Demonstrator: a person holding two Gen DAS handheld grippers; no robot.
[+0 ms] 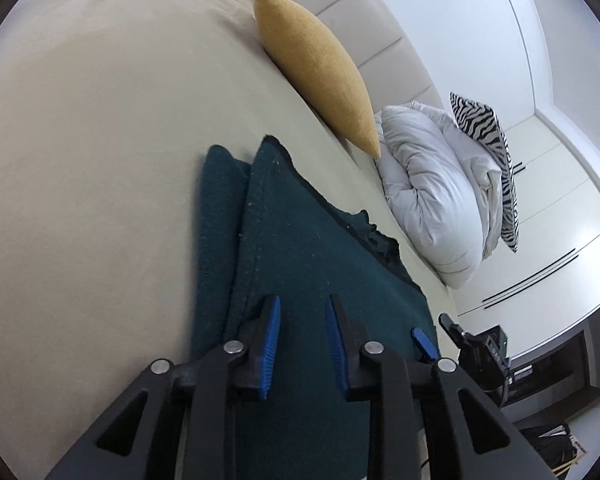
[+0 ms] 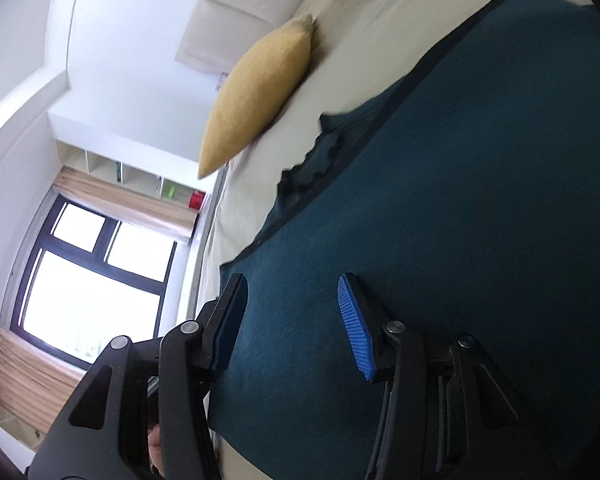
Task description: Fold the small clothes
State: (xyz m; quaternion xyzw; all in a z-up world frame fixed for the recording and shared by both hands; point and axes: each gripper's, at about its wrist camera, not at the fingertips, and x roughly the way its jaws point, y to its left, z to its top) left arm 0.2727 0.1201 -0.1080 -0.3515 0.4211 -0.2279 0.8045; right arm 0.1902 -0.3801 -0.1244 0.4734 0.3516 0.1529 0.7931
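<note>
A dark teal knitted garment lies partly folded on the cream bedsheet, one layer lapped over another at its left side. My left gripper is open just above its near part, holding nothing. In the right wrist view the same teal garment fills the right half, with a dark-trimmed, wavy edge. My right gripper is open wide over it, its left finger near the garment's edge. The right gripper also shows in the left wrist view, at the garment's right edge.
A mustard cushion and a rolled white duvet with a zebra cushion lie along the headboard. White wardrobes stand beyond. In the right wrist view the mustard cushion lies near the bed edge, with a window beyond.
</note>
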